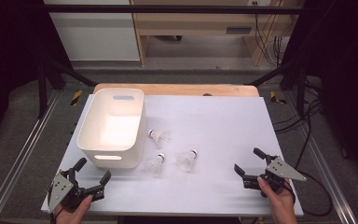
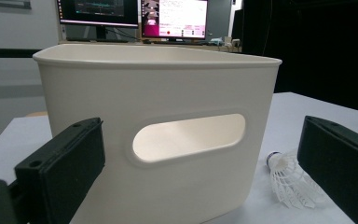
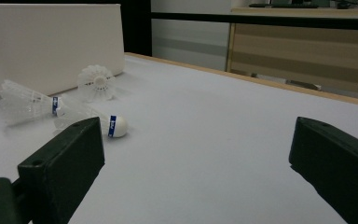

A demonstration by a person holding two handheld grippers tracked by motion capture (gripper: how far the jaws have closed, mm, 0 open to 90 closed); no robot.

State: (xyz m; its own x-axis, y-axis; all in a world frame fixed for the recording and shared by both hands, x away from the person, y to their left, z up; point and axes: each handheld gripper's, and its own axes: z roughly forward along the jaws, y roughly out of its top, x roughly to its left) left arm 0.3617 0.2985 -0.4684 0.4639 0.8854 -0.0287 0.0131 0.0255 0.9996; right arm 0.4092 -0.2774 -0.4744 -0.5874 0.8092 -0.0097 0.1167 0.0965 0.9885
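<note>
At the bottom left of the high view I hold my left gripper [image 1: 89,169] with its jaws spread wide and nothing between them, low over the near left corner of the white table [image 1: 223,116]. At the bottom right of that view my right gripper [image 1: 248,162] is spread just as wide and pinches nothing, with my hand wrapped around its body near the table's front edge. Just ahead of my left gripper stands the white bin [image 1: 113,127], left of centre in the high view; in the left gripper view its near wall with the oval handle slot [image 2: 189,136] sits between my two jaws, not touching either. To the right of the bin lie three shuttlecocks, well apart from both grippers. The nearest shuttlecock [image 1: 154,164] lies just beside the bin's near right corner, and it shows at the lower right of the left gripper view [image 2: 291,182]. The second shuttlecock [image 1: 187,159] lies near the middle of the table, its cork tip toward the upper right. The third shuttlecock [image 1: 160,137] lies farther back, close to the bin's right wall. In the right gripper view all three lie at the left of the frame, above my left-hand jaw.
</note>
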